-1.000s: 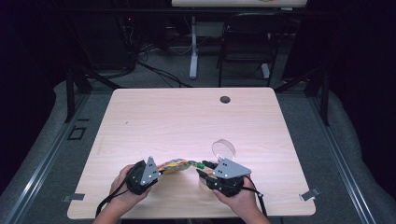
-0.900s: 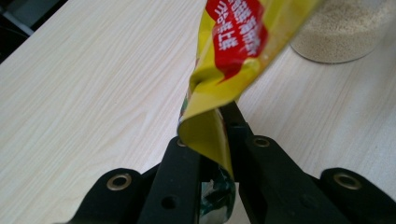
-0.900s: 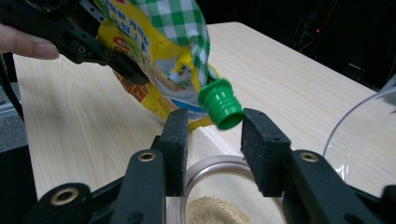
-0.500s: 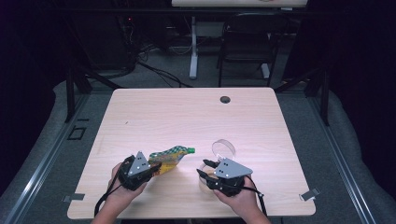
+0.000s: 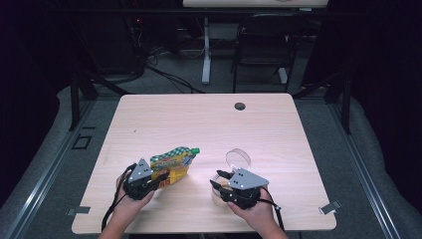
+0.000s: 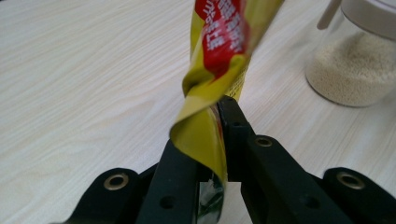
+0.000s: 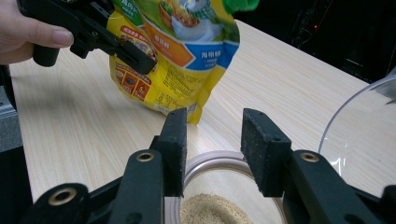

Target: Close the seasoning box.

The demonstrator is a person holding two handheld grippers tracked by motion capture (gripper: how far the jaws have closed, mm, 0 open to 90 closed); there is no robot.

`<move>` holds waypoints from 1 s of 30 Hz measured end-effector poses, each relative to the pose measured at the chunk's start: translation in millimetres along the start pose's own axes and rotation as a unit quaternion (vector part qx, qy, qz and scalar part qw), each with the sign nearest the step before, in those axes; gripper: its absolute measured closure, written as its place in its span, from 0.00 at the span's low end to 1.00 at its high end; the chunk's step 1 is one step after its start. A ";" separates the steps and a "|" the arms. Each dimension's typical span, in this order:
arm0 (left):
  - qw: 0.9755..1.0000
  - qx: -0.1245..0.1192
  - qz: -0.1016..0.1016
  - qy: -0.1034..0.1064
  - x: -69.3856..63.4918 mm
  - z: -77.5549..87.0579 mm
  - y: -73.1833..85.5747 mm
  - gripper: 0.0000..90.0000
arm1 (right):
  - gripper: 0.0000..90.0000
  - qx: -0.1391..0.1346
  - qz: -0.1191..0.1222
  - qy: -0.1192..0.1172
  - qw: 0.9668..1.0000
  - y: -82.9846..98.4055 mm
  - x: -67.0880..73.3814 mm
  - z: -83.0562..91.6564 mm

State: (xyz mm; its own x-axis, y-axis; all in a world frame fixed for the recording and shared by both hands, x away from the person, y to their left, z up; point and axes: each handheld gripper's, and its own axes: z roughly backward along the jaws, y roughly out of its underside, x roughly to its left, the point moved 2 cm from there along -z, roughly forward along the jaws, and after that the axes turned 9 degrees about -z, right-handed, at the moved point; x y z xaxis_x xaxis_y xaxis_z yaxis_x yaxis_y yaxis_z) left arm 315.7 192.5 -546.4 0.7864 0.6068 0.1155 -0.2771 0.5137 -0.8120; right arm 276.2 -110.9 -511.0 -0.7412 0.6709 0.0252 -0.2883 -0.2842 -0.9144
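Observation:
A yellow pouch (image 5: 174, 160) with a green cap (image 5: 195, 150) is pinched at its bottom corner by my left gripper (image 5: 161, 178), near the table's front left. In the left gripper view the jaws (image 6: 212, 126) squeeze the twisted pouch (image 6: 219, 42); they have just eased a touch but still press on it. My right gripper (image 5: 219, 178) hovers over an open jar (image 7: 205, 161) of beige granules. Its jaws (image 7: 214, 121) have just been opening and stand apart above the jar's mouth, gripping nothing. The pouch (image 7: 187, 60) hangs beyond them, cap up.
The jar's clear hinged lid (image 5: 238, 158) stands open behind the right gripper. A dark cable hole (image 5: 240, 106) sits near the table's far edge (image 5: 209, 95). Table legs, a chair and cables stand on the dark floor beyond.
The left gripper has drawn the pouch to the left, away from the right gripper, and the pouch now tilts with its cap up and to the right. The right hand has stayed put.

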 end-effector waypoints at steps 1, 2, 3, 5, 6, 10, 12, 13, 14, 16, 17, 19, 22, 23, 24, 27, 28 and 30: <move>1.000 0.001 0.011 0.003 2.1 0.8 1.7 0.96 | 0.68 0.001 0.000 0.000 1.000 0.1 -0.1 0.0; 1.000 -0.006 0.023 0.008 4.5 0.8 3.9 0.96 | 0.68 0.001 -0.001 -0.001 1.000 0.2 -0.2 -0.2; 1.000 -0.008 0.027 0.011 6.2 1.1 5.2 0.95 | 0.68 -0.001 -0.001 -0.002 1.000 0.3 -0.3 -0.4; 0.999 -0.007 0.032 0.015 7.5 2.1 7.0 0.95 | 0.69 -0.004 -0.001 0.001 1.000 0.1 -0.4 -0.2; 0.999 -0.010 0.035 0.017 7.5 1.9 7.3 0.94 | 0.69 -0.005 -0.001 0.001 1.000 -0.1 -0.7 0.1; 0.998 -0.016 0.047 0.026 10.2 3.9 11.2 0.91 | 0.69 -0.006 -0.004 0.001 1.000 -0.2 -1.2 -0.2; 0.998 -0.023 0.053 0.031 11.9 5.8 13.2 0.90 | 0.69 -0.005 -0.003 0.000 1.000 -0.3 -1.3 -0.4; 0.998 -0.026 0.056 0.032 12.8 7.0 14.1 0.89 | 0.69 -0.002 -0.001 0.000 1.000 -0.5 -1.3 -0.4; 0.997 -0.026 0.060 0.032 13.5 8.7 14.8 0.88 | 0.69 -0.005 -0.004 -0.002 1.000 -0.5 -0.7 -1.3; 0.997 -0.030 0.061 0.034 15.0 10.6 16.8 0.87 | 0.69 -0.005 -0.002 -0.003 1.000 -0.6 -0.1 -2.2; 0.997 -0.031 0.062 0.034 15.3 11.5 17.6 0.86 | 0.69 -0.005 -0.003 -0.004 1.000 -0.8 0.2 -2.7; 0.997 -0.033 0.066 0.034 15.8 12.8 19.1 0.84 | 0.69 -0.004 -0.001 -0.005 1.000 -1.2 0.5 -3.6; 0.996 -0.036 0.069 0.032 16.7 14.9 20.5 0.80 | 0.69 -0.003 -0.001 -0.008 1.000 -1.5 0.6 -5.0; 0.996 -0.036 0.070 0.029 17.0 16.3 20.8 0.78 | 0.69 -0.002 -0.004 -0.010 1.000 -1.6 0.8 -5.4; 0.997 -0.037 0.070 0.026 17.2 17.0 21.1 0.76 | 0.68 -0.002 -0.005 -0.012 1.000 -1.7 0.7 -5.8; 0.996 -0.038 0.070 0.024 19.8 22.3 22.2 0.73 | 0.68 -0.001 -0.006 -0.014 1.000 -1.8 0.7 -6.8; 0.996 -0.042 0.071 0.023 20.2 22.7 22.9 0.72 | 0.68 0.000 -0.007 -0.015 1.000 -1.8 0.6 -7.2; 0.996 -0.043 0.075 0.024 20.4 24.0 24.2 0.69 | 0.68 0.002 -0.008 -0.016 1.000 -2.3 0.2 -7.4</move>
State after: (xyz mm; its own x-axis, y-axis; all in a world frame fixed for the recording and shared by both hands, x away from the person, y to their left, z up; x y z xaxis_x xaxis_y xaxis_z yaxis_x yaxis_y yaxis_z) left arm 311.9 231.9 -549.9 0.7658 0.6421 -0.0359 -0.3467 0.3652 -0.8639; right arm 281.1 -105.0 -511.9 -0.7554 0.6531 0.0536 -0.3029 -0.2754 -0.9123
